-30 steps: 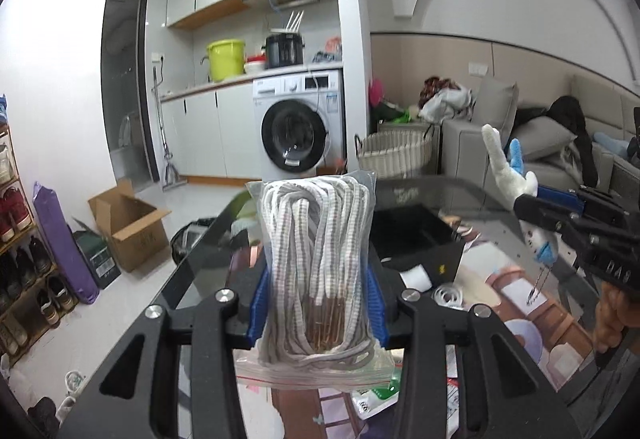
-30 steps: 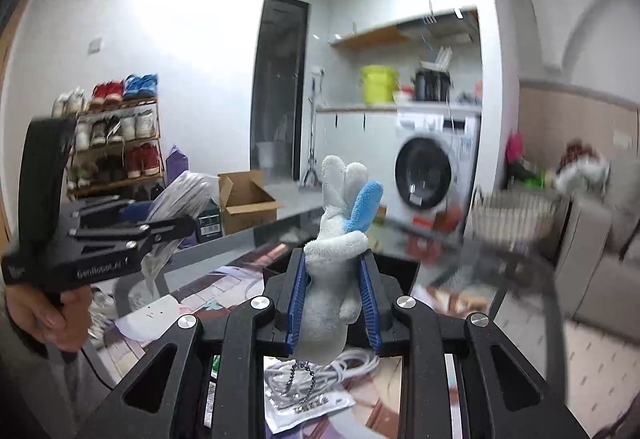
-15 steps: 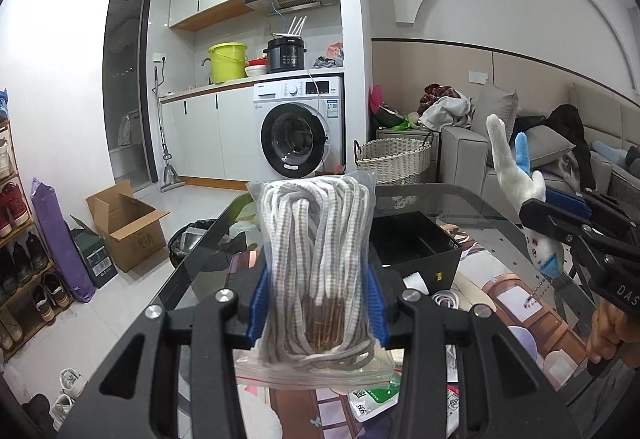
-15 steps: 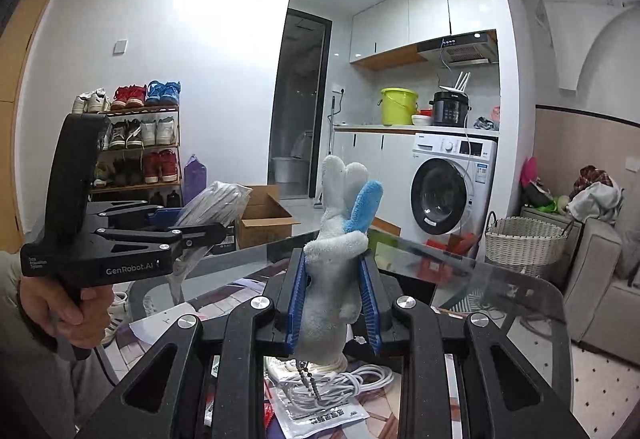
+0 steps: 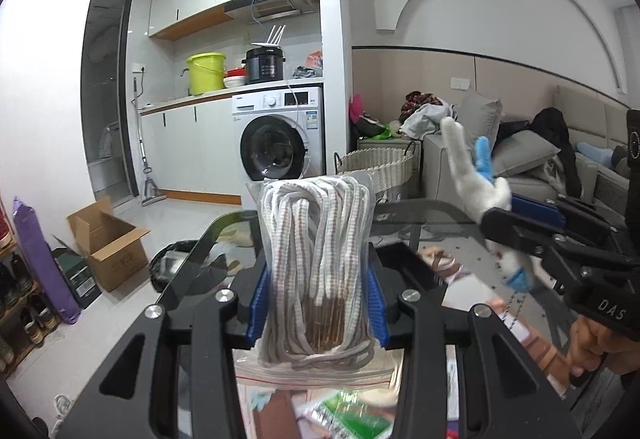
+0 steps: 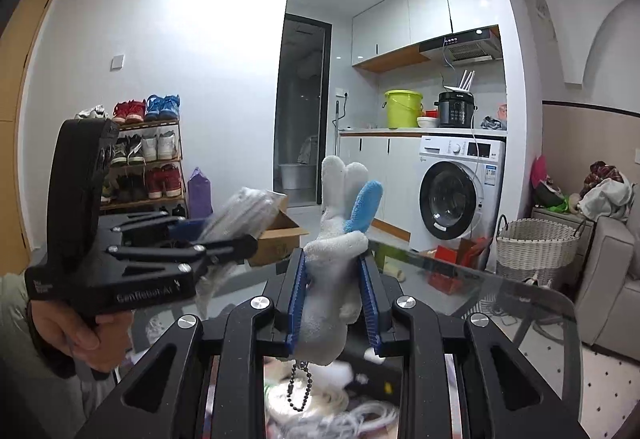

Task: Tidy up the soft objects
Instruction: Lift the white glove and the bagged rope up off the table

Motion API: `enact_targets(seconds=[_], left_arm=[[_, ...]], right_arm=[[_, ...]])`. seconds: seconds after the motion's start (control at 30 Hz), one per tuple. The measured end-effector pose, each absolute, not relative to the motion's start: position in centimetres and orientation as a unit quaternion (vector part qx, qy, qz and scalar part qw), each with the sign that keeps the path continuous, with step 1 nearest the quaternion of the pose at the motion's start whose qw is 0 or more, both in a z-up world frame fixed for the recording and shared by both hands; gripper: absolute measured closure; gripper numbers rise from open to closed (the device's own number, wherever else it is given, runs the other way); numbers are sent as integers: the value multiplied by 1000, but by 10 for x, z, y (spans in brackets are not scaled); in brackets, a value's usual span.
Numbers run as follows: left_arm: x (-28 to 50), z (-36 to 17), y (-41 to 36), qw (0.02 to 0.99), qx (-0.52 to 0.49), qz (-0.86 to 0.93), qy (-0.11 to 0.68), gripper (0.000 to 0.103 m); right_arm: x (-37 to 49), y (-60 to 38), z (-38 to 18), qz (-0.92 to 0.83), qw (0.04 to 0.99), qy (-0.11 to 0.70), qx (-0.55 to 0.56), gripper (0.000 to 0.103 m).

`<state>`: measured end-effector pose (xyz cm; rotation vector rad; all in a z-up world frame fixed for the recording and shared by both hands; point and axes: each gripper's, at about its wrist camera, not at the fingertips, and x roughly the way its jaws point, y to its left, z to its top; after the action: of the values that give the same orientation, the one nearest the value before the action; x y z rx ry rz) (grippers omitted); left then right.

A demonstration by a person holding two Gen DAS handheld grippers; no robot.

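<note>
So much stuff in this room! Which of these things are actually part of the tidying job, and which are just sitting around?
Part of the job:
- bag of white cord, clamped in the left gripper
- white and blue plush toy, clamped in the right gripper

Just lying about:
- washing machine
- wicker basket
- cardboard box
- green bucket
- shoe rack

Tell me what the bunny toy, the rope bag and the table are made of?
Bunny: looks like fuzzy plush cloth, white with one blue ear, squashing between the pads. Rope: seems woven cord, white with brownish flecks. Its bag: clear shiny plastic, probably a zip bag. Table: smooth glass; it reflects.
</note>
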<state>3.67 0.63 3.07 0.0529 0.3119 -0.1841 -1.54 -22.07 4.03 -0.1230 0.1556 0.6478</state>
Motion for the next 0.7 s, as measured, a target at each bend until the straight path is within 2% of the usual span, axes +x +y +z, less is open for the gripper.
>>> enact_targets(seconds=[0.3, 0.5, 0.7], left_arm=[[101, 55, -2, 984, 5, -91, 155, 63], [131, 56, -1, 983, -24, -85, 160, 63], [139, 46, -13, 980, -9, -89, 180, 63]], right_arm=[[47, -188, 71, 312, 946, 60, -71, 78], [76, -185, 68, 297, 949, 82, -64, 78], [98, -198, 58, 279, 952, 110, -61, 78]])
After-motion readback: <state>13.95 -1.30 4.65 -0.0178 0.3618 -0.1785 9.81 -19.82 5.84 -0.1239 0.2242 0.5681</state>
